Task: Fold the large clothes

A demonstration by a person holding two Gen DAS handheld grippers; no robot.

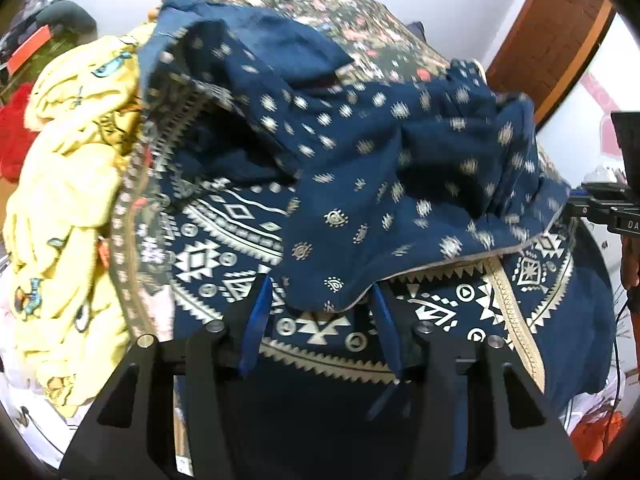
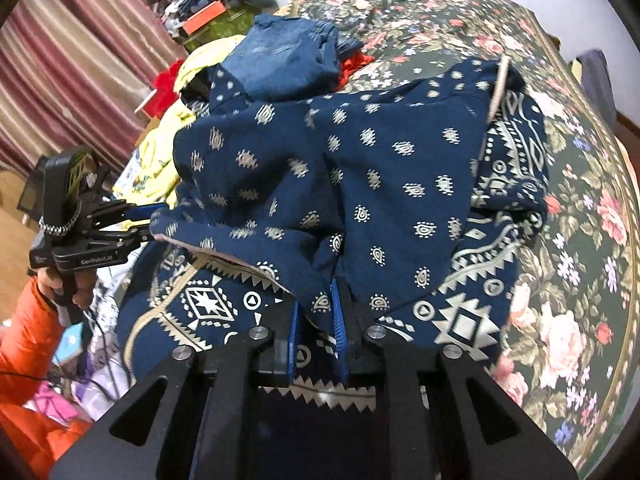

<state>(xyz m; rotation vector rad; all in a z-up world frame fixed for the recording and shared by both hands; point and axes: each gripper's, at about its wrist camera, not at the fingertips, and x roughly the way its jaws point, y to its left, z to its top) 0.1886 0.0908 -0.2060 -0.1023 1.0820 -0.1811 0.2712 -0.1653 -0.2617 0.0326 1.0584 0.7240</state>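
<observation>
Nearest the right wrist camera, the right tool [image 2: 320, 312] had its blue fingers [image 2: 339, 320] nearly closed on a fold of the navy printed garment [image 2: 360, 168]. In the left wrist view, the left tool [image 1: 320, 308] stood with fingers spread wide, the garment's [image 1: 380, 168] hem hanging between them; whether it was gripped could not be told. The garment lay heaped on the floral bedspread [image 2: 572, 240], its small-motif layer folded over the geometric border panel [image 1: 224, 248]. Beside it lay a yellow cartoon-print cloth [image 1: 68, 184]; farther off, a red cloth [image 1: 14, 136] and striped curtains [image 2: 72, 68].
</observation>
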